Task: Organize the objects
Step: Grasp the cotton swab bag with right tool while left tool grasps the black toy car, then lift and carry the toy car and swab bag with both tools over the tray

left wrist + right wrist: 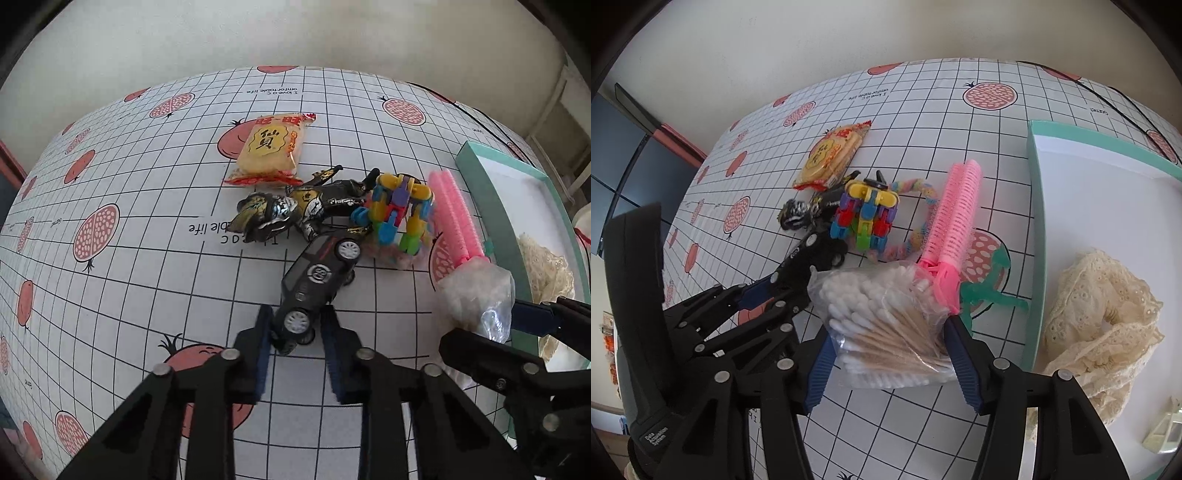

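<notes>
The black toy car (317,284) is straddled at its near end by the spread left gripper (295,328), its long axis running straight ahead; the bag of cotton swabs (886,325) is bracketed by the unclosed right gripper (886,347).

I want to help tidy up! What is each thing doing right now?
Left gripper: open around the toy car.
Toy car: on the table, not lifted.
Right gripper: open around the cotton swab bag.
Cotton swab bag: lying flat.
Teal box: open, lace cloth inside.

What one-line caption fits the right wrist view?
Right gripper straddling a bag of cotton swabs beside a pink hair roller and teal box.
</notes>
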`<control>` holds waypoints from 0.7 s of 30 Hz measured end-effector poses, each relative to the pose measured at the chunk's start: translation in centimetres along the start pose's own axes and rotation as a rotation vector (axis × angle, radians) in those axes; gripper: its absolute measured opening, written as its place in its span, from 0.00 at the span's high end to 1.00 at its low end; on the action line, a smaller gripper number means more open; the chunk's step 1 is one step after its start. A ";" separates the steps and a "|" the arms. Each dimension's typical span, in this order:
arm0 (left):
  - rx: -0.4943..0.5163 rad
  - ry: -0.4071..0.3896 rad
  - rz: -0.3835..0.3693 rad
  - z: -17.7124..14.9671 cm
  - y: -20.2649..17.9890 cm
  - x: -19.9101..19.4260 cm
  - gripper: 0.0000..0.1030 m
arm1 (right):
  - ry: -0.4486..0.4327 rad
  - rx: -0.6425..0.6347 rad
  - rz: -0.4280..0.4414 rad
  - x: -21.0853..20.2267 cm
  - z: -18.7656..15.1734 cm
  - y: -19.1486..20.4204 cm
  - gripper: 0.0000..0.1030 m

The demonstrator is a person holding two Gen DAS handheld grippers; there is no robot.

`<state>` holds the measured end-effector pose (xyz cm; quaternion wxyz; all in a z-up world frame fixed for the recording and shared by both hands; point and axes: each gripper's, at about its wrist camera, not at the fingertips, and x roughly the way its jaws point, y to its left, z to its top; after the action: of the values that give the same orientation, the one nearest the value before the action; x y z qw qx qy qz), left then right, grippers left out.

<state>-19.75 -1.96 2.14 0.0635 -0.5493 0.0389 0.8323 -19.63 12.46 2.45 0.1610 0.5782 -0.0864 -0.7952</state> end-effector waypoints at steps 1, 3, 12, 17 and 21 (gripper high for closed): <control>-0.003 0.003 0.004 0.0 0.0 0.0 0.78 | 0.001 -0.006 -0.006 0.0 0.0 0.1 0.41; -0.004 0.006 0.006 0.0 0.0 0.0 0.81 | 0.003 -0.020 -0.015 0.1 -0.1 0.4 0.42; 0.006 0.004 0.003 0.0 -0.1 -0.7 0.83 | 0.000 -0.035 -0.007 -0.6 -0.2 0.5 0.51; -0.003 -0.016 0.015 0.1 0.0 -1.8 0.83 | -0.002 -0.033 0.010 -1.2 -0.2 1.0 0.55; -0.016 -0.045 0.014 0.4 0.3 -3.1 0.83 | -0.027 -0.039 0.024 -2.5 -0.3 1.5 0.55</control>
<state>-18.92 -2.42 5.12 0.0539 -0.5307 0.0347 0.8451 -18.45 12.01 5.07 0.1806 0.5629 -0.0797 -0.8026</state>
